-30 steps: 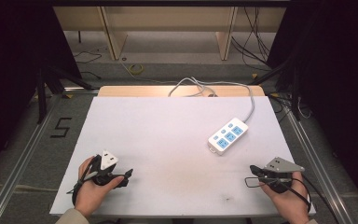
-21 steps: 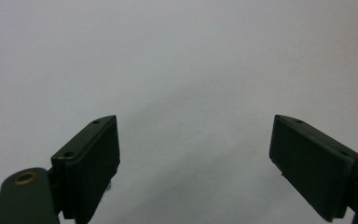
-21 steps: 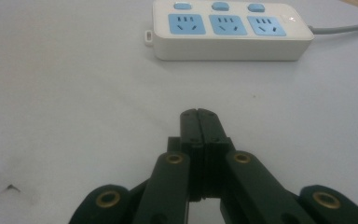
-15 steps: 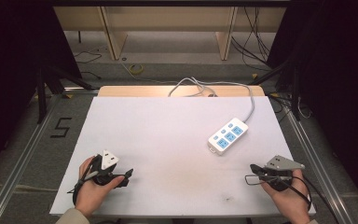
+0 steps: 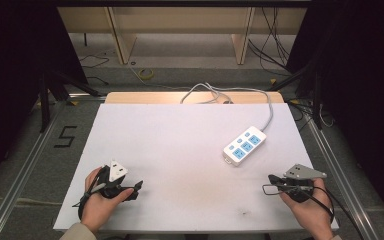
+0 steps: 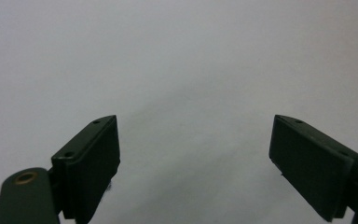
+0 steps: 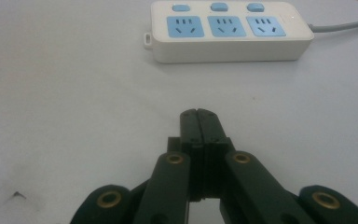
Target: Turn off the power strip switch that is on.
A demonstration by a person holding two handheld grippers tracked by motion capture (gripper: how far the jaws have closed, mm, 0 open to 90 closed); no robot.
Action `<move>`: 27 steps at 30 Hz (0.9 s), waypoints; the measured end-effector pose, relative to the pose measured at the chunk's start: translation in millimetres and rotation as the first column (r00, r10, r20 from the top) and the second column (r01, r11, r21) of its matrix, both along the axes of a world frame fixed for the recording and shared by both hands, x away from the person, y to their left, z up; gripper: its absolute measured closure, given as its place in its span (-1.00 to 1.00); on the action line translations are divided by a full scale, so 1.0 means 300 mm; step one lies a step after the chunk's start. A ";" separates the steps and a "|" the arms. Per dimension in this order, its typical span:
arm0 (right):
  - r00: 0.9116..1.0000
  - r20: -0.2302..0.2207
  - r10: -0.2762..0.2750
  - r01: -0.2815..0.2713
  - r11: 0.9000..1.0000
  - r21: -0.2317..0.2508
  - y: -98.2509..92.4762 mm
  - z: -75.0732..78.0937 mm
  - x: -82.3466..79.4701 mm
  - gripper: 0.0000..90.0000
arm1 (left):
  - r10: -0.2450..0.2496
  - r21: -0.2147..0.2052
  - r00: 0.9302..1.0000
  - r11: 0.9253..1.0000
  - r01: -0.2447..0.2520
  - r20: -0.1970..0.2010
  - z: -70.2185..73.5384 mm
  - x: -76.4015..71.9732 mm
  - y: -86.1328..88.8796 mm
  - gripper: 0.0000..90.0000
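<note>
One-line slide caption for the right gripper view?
Right hand-held gripper, jaws shut and empty, faces a white three-outlet power strip on the white table.

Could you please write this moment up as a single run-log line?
left gripper: open, empty, over bare table | right gripper: shut, empty, pointing at power strip | power strip: untouched, cable trailing off far edge
</note>
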State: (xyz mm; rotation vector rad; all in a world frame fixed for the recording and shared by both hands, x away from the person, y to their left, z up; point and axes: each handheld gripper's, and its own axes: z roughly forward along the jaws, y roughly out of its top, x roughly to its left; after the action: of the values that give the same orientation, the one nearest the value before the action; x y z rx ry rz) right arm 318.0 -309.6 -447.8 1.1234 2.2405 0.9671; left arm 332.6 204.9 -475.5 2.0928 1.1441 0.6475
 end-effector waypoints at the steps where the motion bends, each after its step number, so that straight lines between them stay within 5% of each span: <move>1: 1.000 0.002 0.002 -0.002 1.000 -0.001 0.000 0.001 0.002 1.00 | -0.001 0.002 1.000 1.000 0.001 0.000 0.000 0.000 0.000 -0.65; 27: 0.999 -0.045 -0.005 0.005 1.000 -0.014 0.012 0.019 0.038 1.00 | -0.005 0.003 1.000 1.000 0.005 0.003 0.000 0.003 -0.004 -0.65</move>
State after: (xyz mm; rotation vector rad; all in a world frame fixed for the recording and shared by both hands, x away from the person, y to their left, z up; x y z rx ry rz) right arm 329.3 -306.2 -442.2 1.1549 2.2750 0.9317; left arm 333.5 203.6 -475.4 2.0964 1.1368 0.6504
